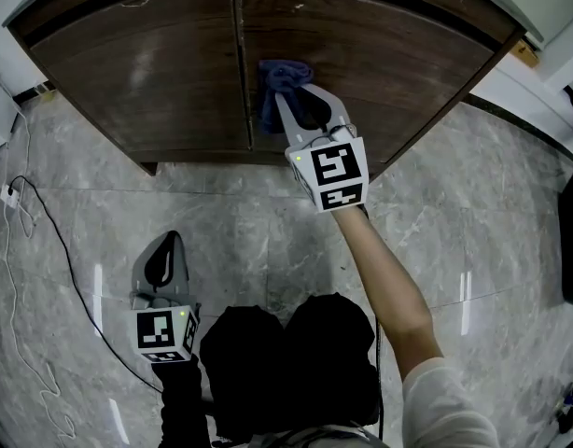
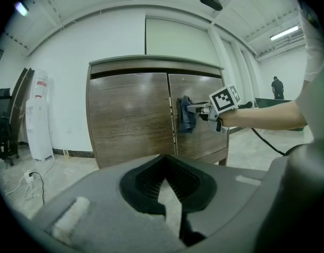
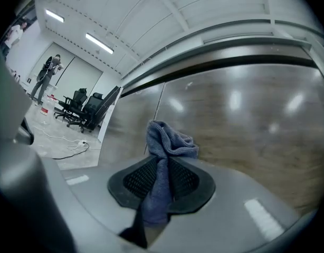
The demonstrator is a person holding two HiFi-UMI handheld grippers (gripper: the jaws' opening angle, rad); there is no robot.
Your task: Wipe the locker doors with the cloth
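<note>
Right gripper (image 1: pixel 300 101) pressing blue cloth (image 1: pixel 282 75) against the right locker door (image 1: pixel 408 54)
Its jaws are clamping the cloth; left gripper (image 1: pixel 170 243) is hanging low, jaws together at the tips, empty

Grey L gripper (image 1: pixel 168 248), R gripper (image 1: pixel 307 103) w/ b&w marker cubes (image 1: pixel 331 171); white R sleeve (image 1: pixel 445 401)

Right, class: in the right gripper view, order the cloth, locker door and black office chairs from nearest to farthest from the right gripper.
1. cloth, clamped between the jaws.
2. locker door, straight ahead, right behind the cloth.
3. black office chairs, far off at left.
</note>
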